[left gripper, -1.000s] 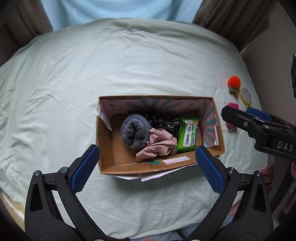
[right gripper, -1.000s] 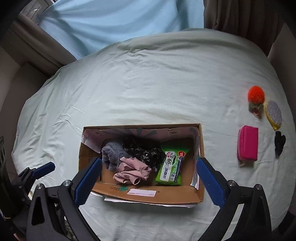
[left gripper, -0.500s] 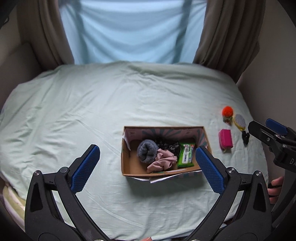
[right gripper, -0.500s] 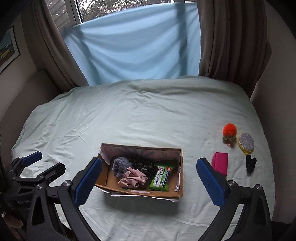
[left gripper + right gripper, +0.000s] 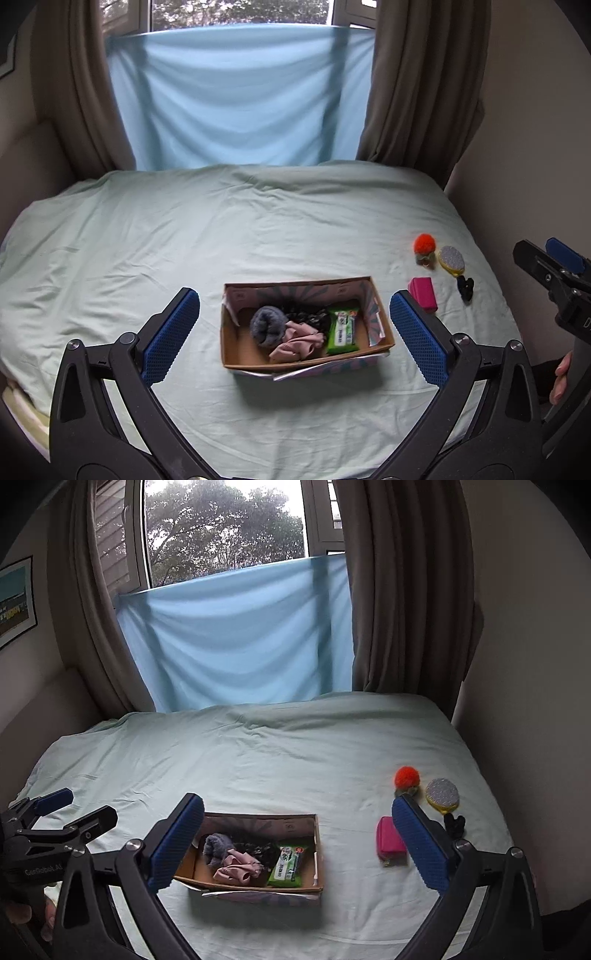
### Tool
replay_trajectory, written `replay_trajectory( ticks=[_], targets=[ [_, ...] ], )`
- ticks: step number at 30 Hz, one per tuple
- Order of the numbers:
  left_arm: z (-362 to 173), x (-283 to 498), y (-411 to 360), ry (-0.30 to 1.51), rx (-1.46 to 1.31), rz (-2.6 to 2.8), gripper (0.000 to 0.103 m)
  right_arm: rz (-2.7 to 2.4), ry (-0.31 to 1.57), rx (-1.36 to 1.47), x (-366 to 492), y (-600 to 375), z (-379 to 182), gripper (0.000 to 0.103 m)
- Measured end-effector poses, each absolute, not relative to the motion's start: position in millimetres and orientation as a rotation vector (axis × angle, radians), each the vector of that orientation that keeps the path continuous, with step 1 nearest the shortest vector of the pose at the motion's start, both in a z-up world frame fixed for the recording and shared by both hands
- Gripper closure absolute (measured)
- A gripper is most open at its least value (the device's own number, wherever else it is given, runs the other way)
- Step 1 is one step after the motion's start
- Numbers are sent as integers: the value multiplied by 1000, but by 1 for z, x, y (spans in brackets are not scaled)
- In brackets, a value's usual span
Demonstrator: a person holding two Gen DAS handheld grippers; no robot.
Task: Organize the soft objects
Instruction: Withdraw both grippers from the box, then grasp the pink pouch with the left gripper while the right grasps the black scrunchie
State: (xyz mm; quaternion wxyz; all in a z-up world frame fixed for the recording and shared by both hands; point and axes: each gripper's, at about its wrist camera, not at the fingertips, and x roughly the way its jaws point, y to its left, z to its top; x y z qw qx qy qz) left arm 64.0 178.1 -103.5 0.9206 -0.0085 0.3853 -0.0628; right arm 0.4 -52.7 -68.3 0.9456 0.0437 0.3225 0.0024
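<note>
A cardboard box (image 5: 380, 321) (image 5: 317, 853) sits on the bed and holds a grey sock bundle (image 5: 267, 325), a pink cloth (image 5: 295, 341) (image 5: 236, 869), a dark patterned item (image 5: 306, 317) and a green wipes pack (image 5: 341, 332) (image 5: 290, 860). My left gripper (image 5: 293, 336) is open and empty, well back from the box. My right gripper (image 5: 297, 845) is open and empty too, and also shows at the right edge of the left wrist view (image 5: 554, 266).
To the right of the box lie an orange pom-pom (image 5: 423, 243) (image 5: 406, 776), a yellow-edged grey brush (image 5: 451, 260) (image 5: 442, 794), a pink pouch (image 5: 424, 291) (image 5: 388, 840) and a black clip (image 5: 465, 286) (image 5: 454, 825). The pale green bed (image 5: 184, 240) meets curtains, a blue sheet and walls.
Both grippers have pulled back and up from the box, so it looks smaller and the window and curtains have come into view. Both stay open and empty.
</note>
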Motion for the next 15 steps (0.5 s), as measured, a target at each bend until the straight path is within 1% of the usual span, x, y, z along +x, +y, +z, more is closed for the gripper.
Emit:
replay_trajectory(
  ticks=[6, 11, 15],
  targets=[
    [-101, 57, 131, 774, 6, -132, 0, -47, 639, 49, -13, -101, -62, 1],
    [-105, 63, 75, 770, 34, -154, 0, -67, 649, 49, -19, -152, -67, 1],
    [-116, 70, 22, 761, 54, -170, 0, -110, 662, 102, -16, -204, -77, 1]
  ],
)
